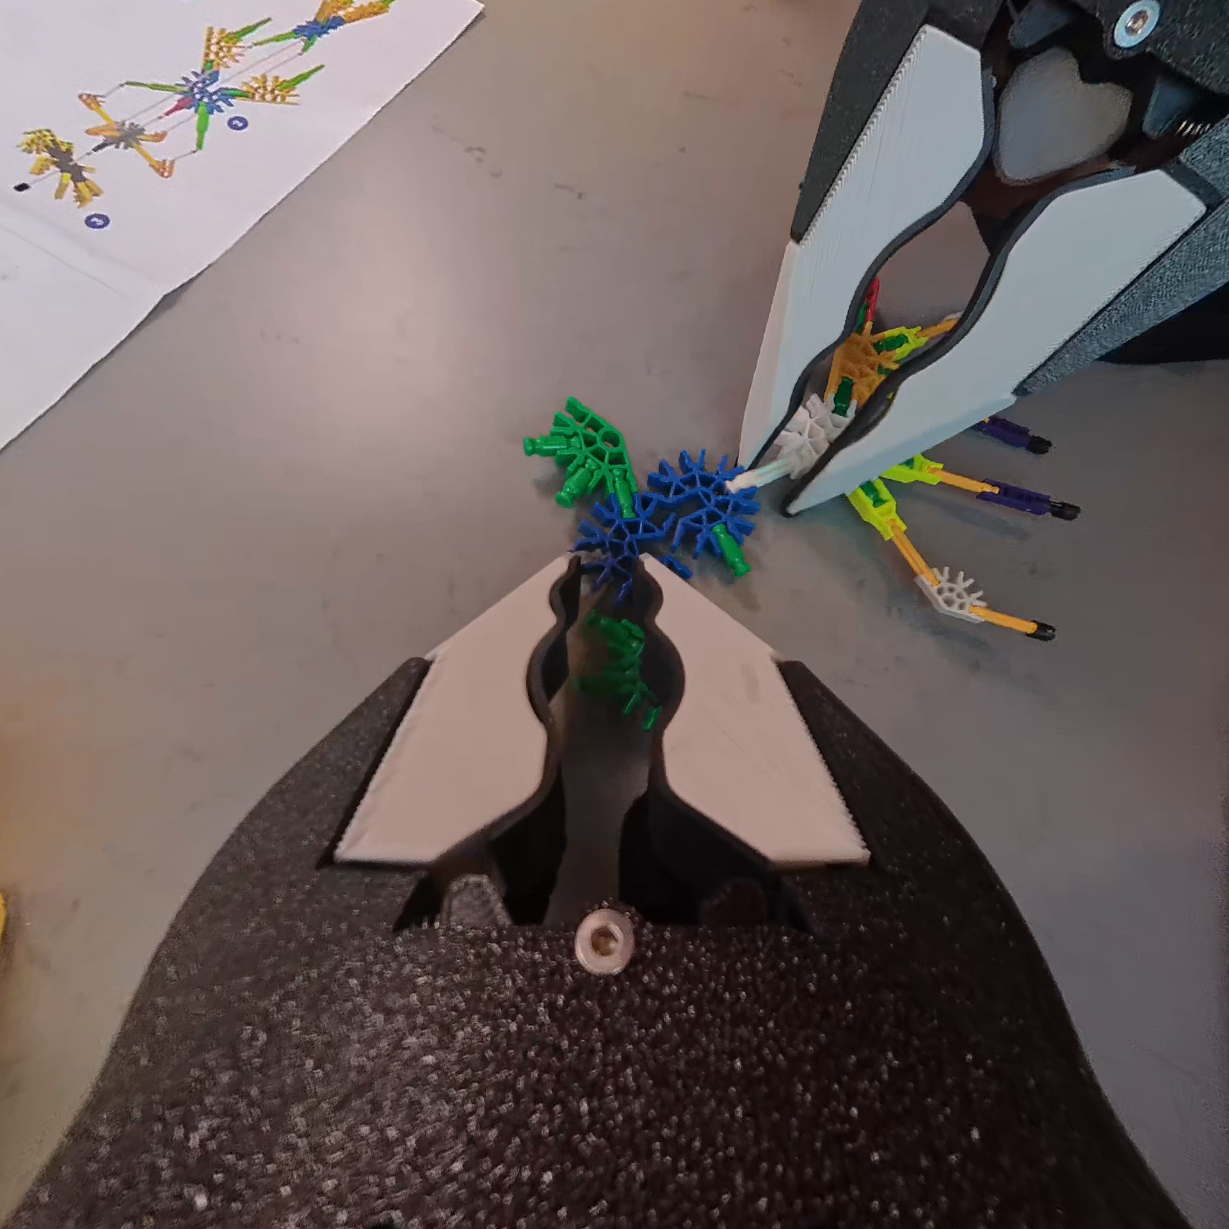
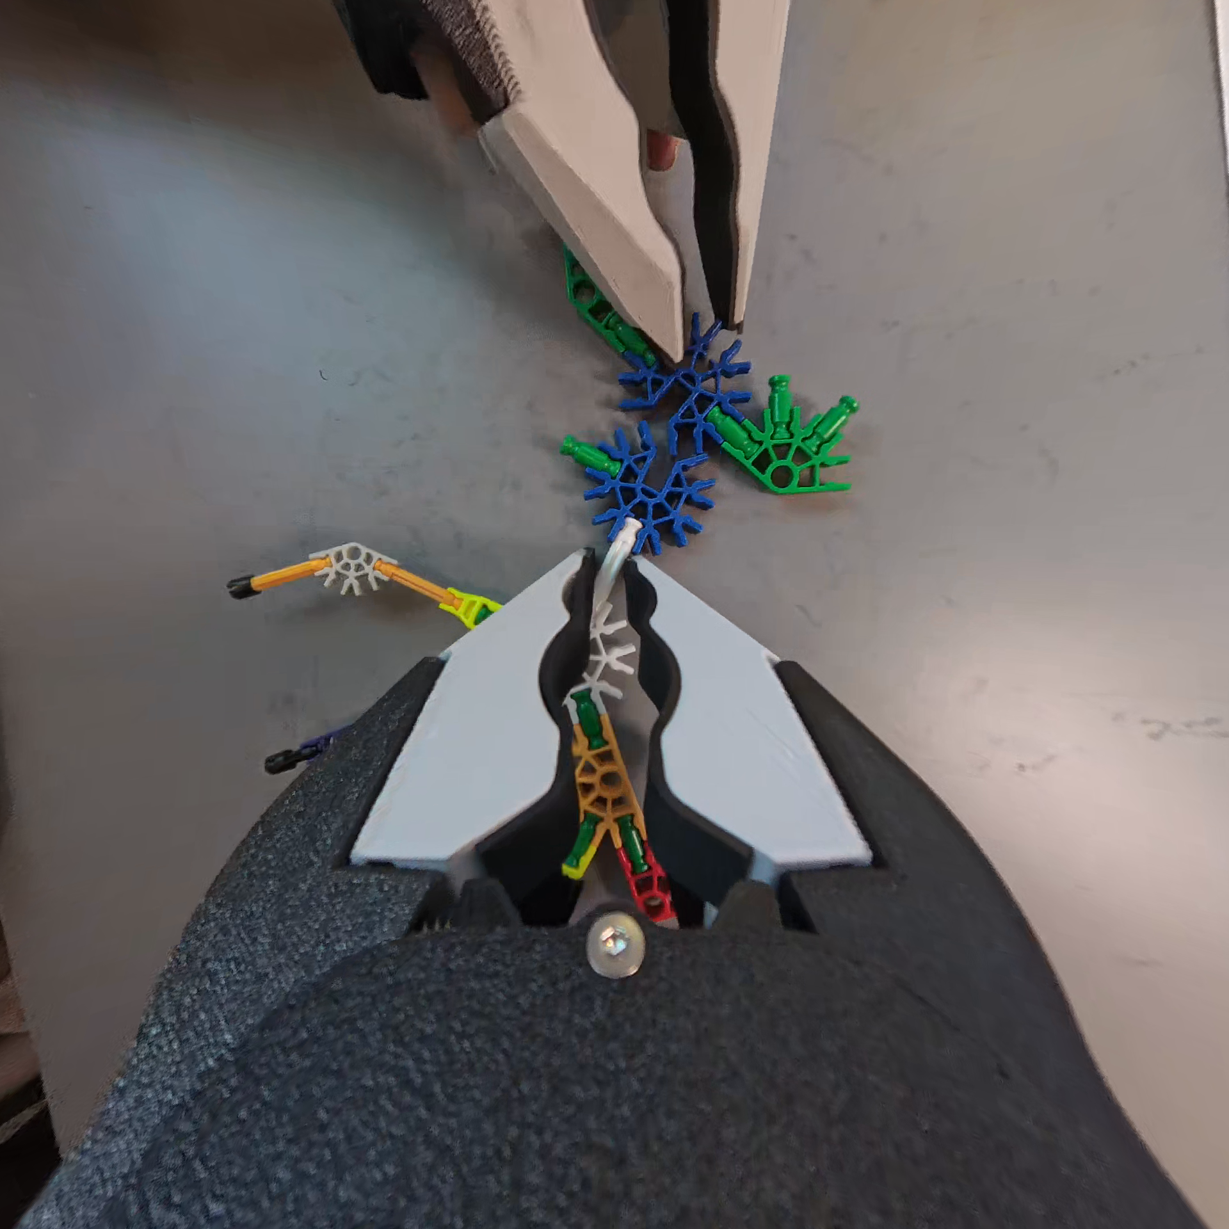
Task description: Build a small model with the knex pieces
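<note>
gripping the toy model from both ends, left tool and right tool beside an instruction sheet.

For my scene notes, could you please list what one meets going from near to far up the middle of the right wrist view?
Right gripper shut on the orange connector and white snowflake connector → white rod → near blue connector → far blue connector → left gripper.
</note>
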{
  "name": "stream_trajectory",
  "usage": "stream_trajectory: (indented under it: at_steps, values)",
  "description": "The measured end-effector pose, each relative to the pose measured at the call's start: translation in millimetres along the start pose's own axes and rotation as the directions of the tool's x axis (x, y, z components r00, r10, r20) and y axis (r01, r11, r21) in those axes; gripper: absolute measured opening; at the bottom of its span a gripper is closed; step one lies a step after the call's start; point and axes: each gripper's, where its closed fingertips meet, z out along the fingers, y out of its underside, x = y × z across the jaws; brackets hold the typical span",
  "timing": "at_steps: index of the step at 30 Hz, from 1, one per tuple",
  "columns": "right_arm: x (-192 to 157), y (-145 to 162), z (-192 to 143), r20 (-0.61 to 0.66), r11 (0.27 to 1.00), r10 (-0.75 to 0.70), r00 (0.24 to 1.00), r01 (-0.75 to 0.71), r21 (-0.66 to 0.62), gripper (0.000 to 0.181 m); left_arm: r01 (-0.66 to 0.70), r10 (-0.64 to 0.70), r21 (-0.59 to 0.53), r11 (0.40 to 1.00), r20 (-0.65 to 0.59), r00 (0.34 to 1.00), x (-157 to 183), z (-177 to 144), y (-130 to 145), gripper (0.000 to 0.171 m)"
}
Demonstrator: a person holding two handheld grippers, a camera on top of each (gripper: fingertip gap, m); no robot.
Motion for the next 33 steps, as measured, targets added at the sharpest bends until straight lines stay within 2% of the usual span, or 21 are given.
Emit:
stream_trajectory:
  at_steps: [1, 3, 6, 8, 9, 11, 14, 18, 21, 23, 27, 33]
  values:
    - [0, 0, 0, 0.008, 1.0, -0.015, 1.0, 0.015, 0.011, 0.007, 0.015, -0.015, 0.021, 1.0, -0.006, 1.0, 0, -3, -2, 0.009]
    - [-3, 1, -1, 0.038, 0.997, -0.071, 0.997, 0.07, 0.031, 0.006, 0.055, -0.052, 0.062, 0.997, -0.045, 0.998, 3, -8, -8, 0.0]
    - [-7, 4, -4, 0.092, 0.993, -0.1, 0.991, 0.094, 0.065, 0.006, 0.12, -0.113, 0.047, 0.992, -0.139, 0.984, 12, -11, -5, 0.0]
    - [-9, 8, -6, 0.117, 0.99, -0.126, 0.985, 0.118, 0.072, 0.005, 0.131, -0.123, 0.05, 0.99, -0.147, 0.982, 11, -11, -3, 0.0]
    - [-8, 10, -7, 0.114, 0.989, -0.138, 0.984, 0.131, 0.067, 0.006, 0.128, -0.121, 0.042, 0.991, -0.137, 0.983, 9, -11, -2, 0.005]
    - [-10, 11, -7, 0.121, 0.989, -0.141, 0.983, 0.134, 0.065, 0.005, 0.093, -0.092, 0.004, 0.996, -0.106, 0.99, 5, -9, 2, 0.025]
    - [-9, 11, -7, 0.122, 0.989, -0.141, 0.983, 0.134, 0.063, 0.006, 0.002, -0.007, -0.086, 0.996, -0.064, 0.998, 4, -3, 10, 0.037]
    - [-9, 10, -7, 0.116, 0.989, -0.138, 0.984, 0.13, 0.073, 0.006, -0.067, 0.053, -0.189, 0.98, -0.08, 0.995, 17, 1, 12, 0.028]
    - [-7, 11, -7, 0.112, 0.988, -0.138, 0.984, 0.129, 0.085, 0.006, -0.086, 0.067, -0.216, 0.973, -0.09, 0.994, 25, 6, 9, 0.024]
    - [-5, 12, -9, 0.117, 0.987, -0.138, 0.983, 0.126, 0.099, 0.005, -0.103, 0.09, -0.19, 0.976, -0.077, 0.993, 24, 7, 6, 0.023]
    - [2, 7, -20, 0.148, 0.982, -0.093, 0.985, 0.065, 0.18, 0.005, -0.004, -0.005, -0.076, 0.997, -0.114, 0.993, 20, 3, 1, 0.008]
    - [3, 6, -26, 0.181, 0.977, -0.063, 0.981, 0.023, 0.213, 0.005, 0.039, -0.032, 0.063, 0.997, -0.104, 0.994, 14, -13, -14, 0.0]
